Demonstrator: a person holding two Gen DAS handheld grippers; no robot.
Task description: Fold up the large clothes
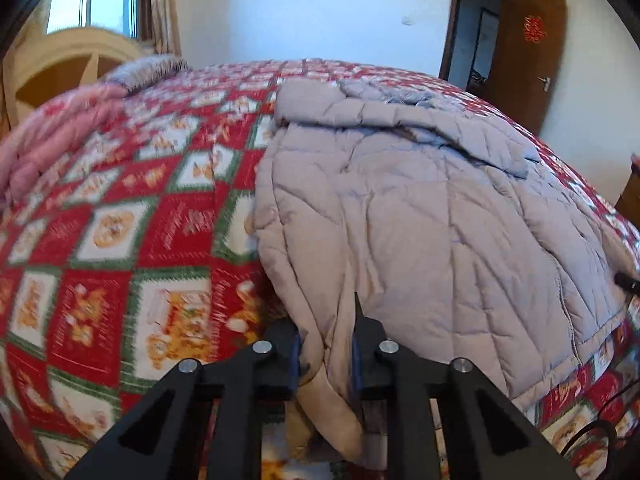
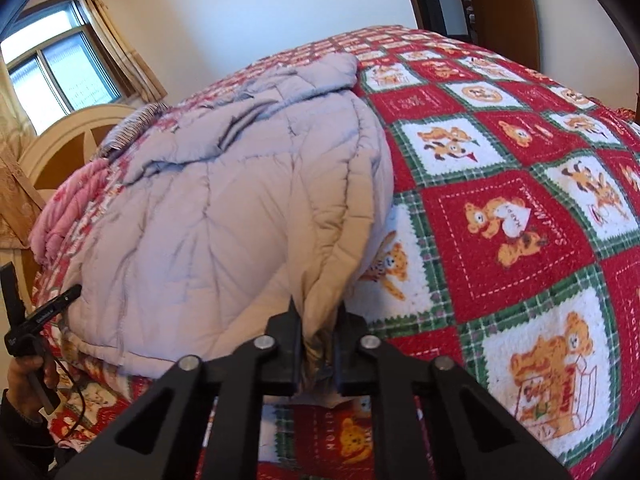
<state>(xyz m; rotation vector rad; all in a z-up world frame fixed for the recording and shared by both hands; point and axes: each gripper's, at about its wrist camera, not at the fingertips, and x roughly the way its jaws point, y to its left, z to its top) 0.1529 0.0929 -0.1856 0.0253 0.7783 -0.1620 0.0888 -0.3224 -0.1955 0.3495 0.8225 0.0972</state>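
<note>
**Both tongs pinching the near hem of the grey coat**

A white-walled bedroom fills the top of both views, with a window (image 2: 60, 76) and tan curtain (image 2: 116, 40) in the upper left of my right view and a brown door (image 1: 524, 52) standing open in the upper right of my left view. Below that, the bed takes most of each frame, covered by a red, white and green teddy-bear quilt (image 2: 512, 216). A cream headboard (image 1: 60, 68) curves at the upper left of my left view.

The large grey quilted coat (image 1: 420, 208) lies spread on the quilt: centre to right in my left view, centre to left in my right view, its far end rumpled toward the top of the frame. A pink padded garment (image 1: 48, 144) is bunched at the left edge of my left view, well apart from the coat.

My left tongs (image 1: 326, 360), at bottom centre, are closed on a gathered fold of the coat's near edge, the beige lining hanging between the fingers. My right tongs (image 2: 318, 344), also at bottom centre, clamp the other near corner, lining showing there too.

At the lower left edge of my right view, my left hand (image 2: 28, 372) grips the other tool's handle.
</note>
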